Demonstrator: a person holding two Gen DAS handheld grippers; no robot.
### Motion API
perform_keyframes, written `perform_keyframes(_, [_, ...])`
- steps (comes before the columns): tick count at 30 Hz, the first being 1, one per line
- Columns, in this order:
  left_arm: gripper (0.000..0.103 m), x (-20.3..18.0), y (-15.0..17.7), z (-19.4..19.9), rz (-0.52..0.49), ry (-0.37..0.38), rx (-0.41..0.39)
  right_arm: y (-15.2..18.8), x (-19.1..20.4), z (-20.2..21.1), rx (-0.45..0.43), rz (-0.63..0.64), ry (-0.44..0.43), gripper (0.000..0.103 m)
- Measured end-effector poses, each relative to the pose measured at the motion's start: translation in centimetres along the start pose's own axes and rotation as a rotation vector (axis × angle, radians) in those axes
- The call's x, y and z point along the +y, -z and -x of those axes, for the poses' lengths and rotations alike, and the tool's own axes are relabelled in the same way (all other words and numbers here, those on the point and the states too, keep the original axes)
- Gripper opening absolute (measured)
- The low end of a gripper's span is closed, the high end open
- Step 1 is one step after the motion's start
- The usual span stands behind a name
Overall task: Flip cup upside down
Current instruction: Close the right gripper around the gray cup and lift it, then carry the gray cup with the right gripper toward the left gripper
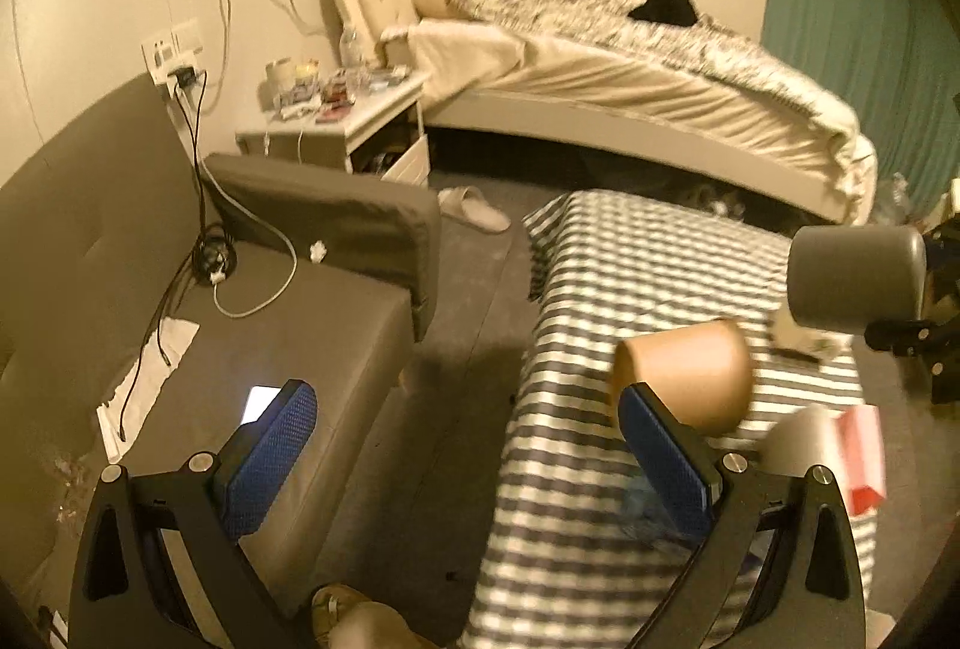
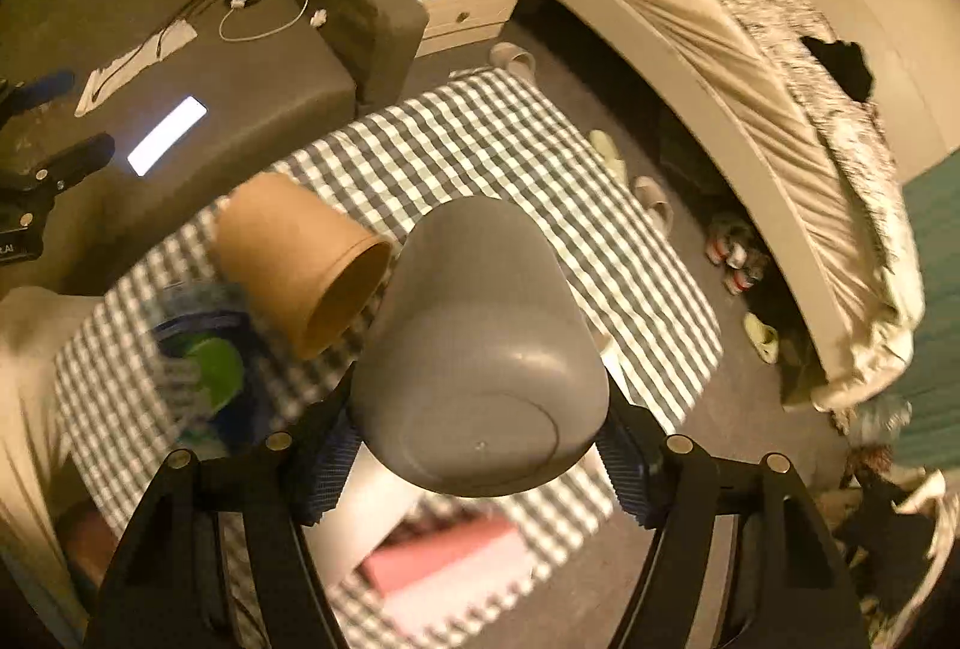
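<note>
Right gripper: clamped on the grey cup, one finger on each side of its lower body; base toward the camera, mouth pointing away.
Grey cup, long axis: in the right wrist view it runs from the lens out over the checked cloth. In the left wrist view the grey cup lies roughly level, held in the air above the far right part of the checked cloth.
Left gripper: fingers wide apart, holding nothing. One blue pad sits in front of the brown cup; contact cannot be told.
Brown cup: tilted on its side above the cloth, left of the grey cup; in the right wrist view the brown cup shows its open mouth turned toward the grey cup, just beside it.
On the cloth near the cups: a pink box, a white roll, a blue-green packet, blurred.
Edges and room: the cloth's far edge drops to bare grey floor, open between the cloth and the sofa.
Right wrist view only: a lit phone on the sofa, shoes by the bed.
Left wrist view only: wall sockets beyond the sofa, green curtain past the bed.
Far: nightstand, cluttered top.
</note>
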State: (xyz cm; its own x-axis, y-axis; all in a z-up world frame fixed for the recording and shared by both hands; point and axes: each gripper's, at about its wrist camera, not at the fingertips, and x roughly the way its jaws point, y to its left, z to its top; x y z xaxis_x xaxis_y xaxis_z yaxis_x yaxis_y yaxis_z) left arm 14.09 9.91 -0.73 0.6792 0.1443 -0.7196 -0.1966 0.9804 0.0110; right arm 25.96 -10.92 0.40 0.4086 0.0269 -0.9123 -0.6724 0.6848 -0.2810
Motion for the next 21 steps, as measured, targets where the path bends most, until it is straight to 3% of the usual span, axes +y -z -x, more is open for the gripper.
perform_keyframes(4, [0.103, -0.2, 1.3, 3.4, -0.021, 0.037, -0.025, 2.1, 1.7, 4.6, -0.022, -0.087, 0.043, 0.070])
perform_keyframes(9, [0.103, -0.3, 3.5, 5.2, -0.043, 0.071, -0.016, 7.4, 5.5, 7.7, -0.048, -0.266, 0.030, 0.070])
perform_keyframes(15, [0.103, -0.7, 6.5, 6.2, -0.075, 0.090, 0.000, 13.6, 11.9, 6.8, -0.074, -0.489, -0.014, 0.070])
perform_keyframes(21, [0.103, -0.6, 8.6, 6.3, -0.072, 0.095, 0.020, 16.8, 16.5, 4.4, -0.093, -0.575, 0.052, 0.070])
